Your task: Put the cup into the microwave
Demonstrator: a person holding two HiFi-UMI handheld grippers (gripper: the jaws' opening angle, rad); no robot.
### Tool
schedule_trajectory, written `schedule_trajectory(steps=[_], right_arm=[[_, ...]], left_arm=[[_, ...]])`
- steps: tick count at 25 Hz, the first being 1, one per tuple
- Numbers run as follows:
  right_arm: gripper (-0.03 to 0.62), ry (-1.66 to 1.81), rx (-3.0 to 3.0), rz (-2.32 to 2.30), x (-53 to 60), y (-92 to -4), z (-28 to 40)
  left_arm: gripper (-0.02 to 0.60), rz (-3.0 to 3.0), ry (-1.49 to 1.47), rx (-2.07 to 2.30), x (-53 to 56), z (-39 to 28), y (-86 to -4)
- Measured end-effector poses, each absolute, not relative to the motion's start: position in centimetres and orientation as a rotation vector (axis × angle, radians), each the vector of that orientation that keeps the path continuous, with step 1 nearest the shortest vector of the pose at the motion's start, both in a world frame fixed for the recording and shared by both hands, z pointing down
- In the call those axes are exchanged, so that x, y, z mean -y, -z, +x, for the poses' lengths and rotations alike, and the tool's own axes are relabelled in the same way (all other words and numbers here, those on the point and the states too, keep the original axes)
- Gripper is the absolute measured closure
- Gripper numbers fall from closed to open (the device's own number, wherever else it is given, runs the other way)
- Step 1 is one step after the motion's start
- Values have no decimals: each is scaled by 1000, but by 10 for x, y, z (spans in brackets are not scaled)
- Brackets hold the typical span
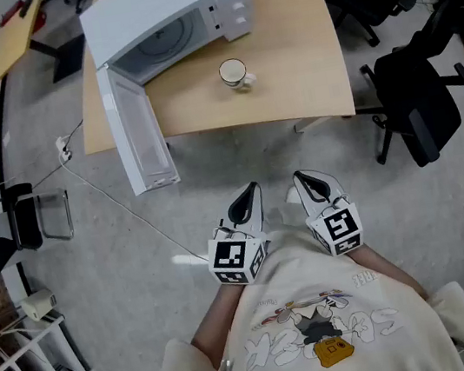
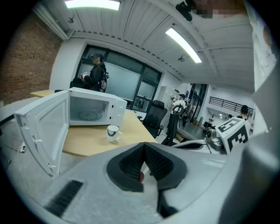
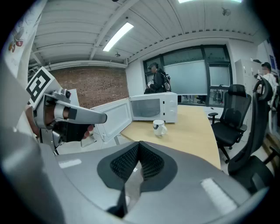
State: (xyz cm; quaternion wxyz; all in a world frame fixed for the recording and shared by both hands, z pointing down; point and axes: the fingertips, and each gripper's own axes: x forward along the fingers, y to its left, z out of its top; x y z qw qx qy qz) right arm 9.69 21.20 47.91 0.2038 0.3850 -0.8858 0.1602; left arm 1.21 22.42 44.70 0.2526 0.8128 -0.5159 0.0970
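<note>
Cup point(image 1: 233, 73) stands before the open microwave point(image 1: 176, 9), whose back is cropped; left tongs point(image 1: 249, 191) and right tongs point(image 1: 301, 179) pressed together, empty.

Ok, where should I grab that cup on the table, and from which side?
Probably the handle: the cup stands upright with it sticking out toward your near right, so come in from that side with the right gripper.

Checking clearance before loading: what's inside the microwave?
Only the glass turntable shows inside the open microwave; the cup stands outside on the table. Its inner corners aren't fully visible.
</note>
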Motion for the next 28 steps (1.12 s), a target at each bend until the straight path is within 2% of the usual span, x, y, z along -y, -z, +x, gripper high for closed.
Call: schedule_trajectory(steps=[15,20,28], right_arm=[[588,-473,2547,991,-225,-473,124],[511,-421,2563,953,-225,-479,145],[494,-482,2531,981,-187,-488,153]], left_arm=[[577,2140,-245,1485,-239,41,-444],[577,2108,-227,1512,-242,61,-459],[577,2080,-235,1522,-206,57,-460]])
